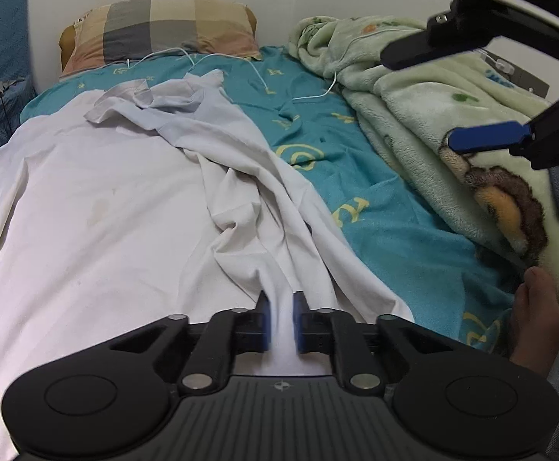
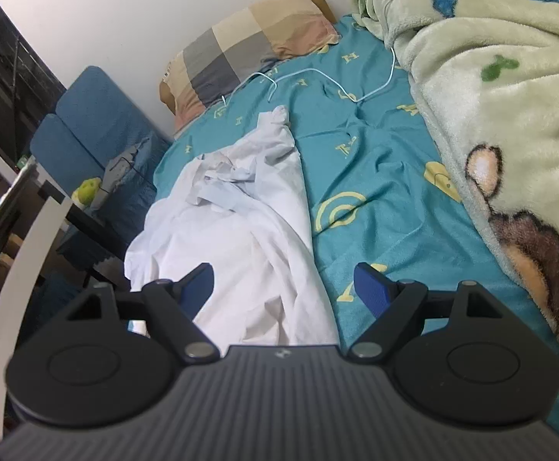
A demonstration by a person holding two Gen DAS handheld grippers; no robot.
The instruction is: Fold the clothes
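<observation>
A white shirt (image 1: 98, 199) lies spread on the teal bed sheet (image 1: 387, 226), its collar end bunched toward the pillow. My left gripper (image 1: 281, 307) is shut on a fold of the shirt's near hem, and the cloth runs between its blue pads. My right gripper (image 2: 285, 282) is open and empty, held above the shirt's right edge (image 2: 241, 246); it also shows in the left wrist view (image 1: 418, 96), high at the right above the blanket.
A checked pillow (image 1: 164, 27) lies at the head of the bed. A green fleece blanket (image 1: 433, 115) is heaped along the right side. A white cable (image 1: 264, 77) crosses the sheet. A bare foot (image 1: 537, 319) rests at the near right. A blue chair (image 2: 87, 130) stands left of the bed.
</observation>
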